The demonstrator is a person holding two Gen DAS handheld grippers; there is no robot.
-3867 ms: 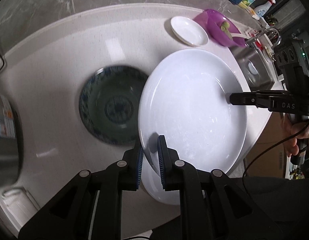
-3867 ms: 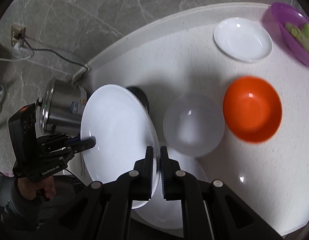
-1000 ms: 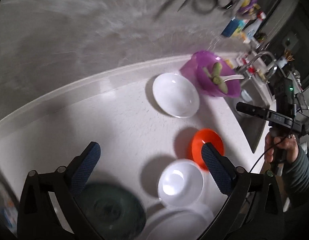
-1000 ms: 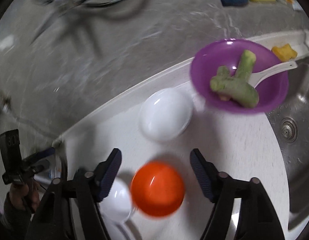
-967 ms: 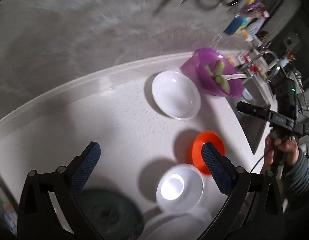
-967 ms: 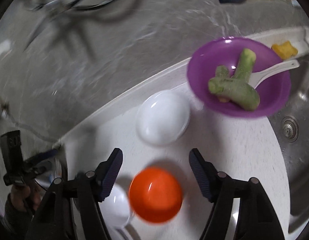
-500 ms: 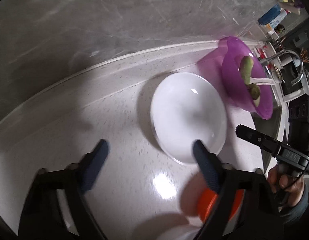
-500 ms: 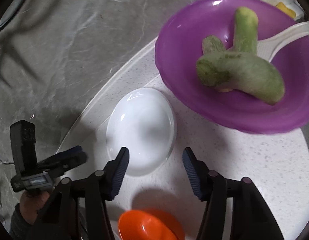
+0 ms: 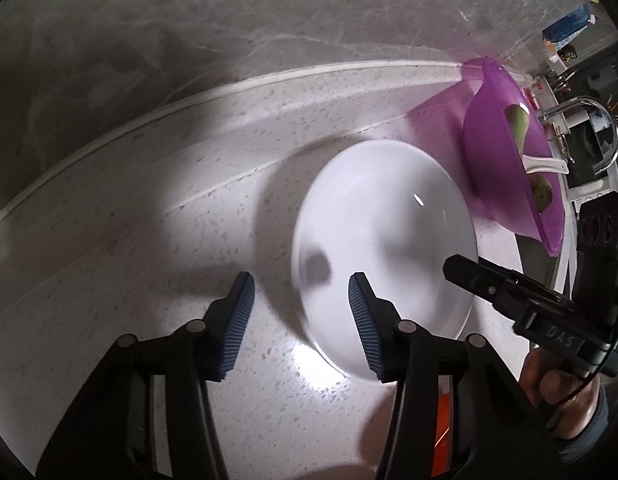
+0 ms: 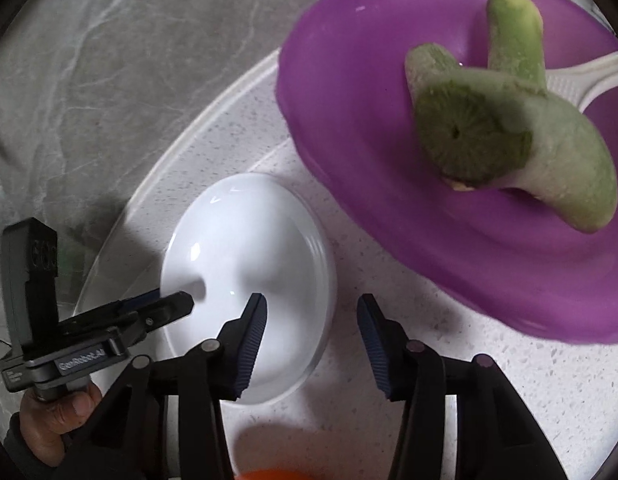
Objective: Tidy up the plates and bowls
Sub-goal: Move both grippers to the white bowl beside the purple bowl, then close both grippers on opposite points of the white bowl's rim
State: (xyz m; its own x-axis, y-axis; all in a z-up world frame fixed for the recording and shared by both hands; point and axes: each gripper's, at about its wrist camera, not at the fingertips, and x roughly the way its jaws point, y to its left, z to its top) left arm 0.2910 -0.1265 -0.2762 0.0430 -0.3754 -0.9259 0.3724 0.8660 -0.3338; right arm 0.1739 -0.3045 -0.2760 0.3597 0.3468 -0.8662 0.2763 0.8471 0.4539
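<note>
The left gripper (image 9: pixel 301 312) is spread wide and holds nothing. Its two blue ribbed pads (image 9: pixel 239 320) straddle the near-left rim of a white plate (image 9: pixel 385 248), one pad over bare tabletop (image 9: pixel 149 200), the other over the plate surface. Contact with the rim cannot be confirmed from this view.

The right gripper (image 10: pixel 311 338) is likewise spread wide and empty. Its left pad lies over the plate's (image 10: pixel 249 280) near-right edge; its right pad lies over the speckled white tabletop (image 10: pixel 389 272). In the left wrist view, the right gripper's black finger tip (image 9: pixel 461 268) reaches over the plate's right rim. In the right wrist view, the left gripper's tip (image 10: pixel 165 308) reaches over the plate's left side.

The white plate rests flat on the tabletop, near the raised white back edge and the grey marbled wall (image 9: pixel 229 20). Just beside it, on its right, stands a purple bowl (image 10: pixel 389 120) containing green vegetable pieces (image 10: pixel 509 140) and a white spoon (image 10: pixel 581 76). An orange item (image 10: pixel 269 474), mostly cut off, shows at the bottom edge of the right wrist view.
</note>
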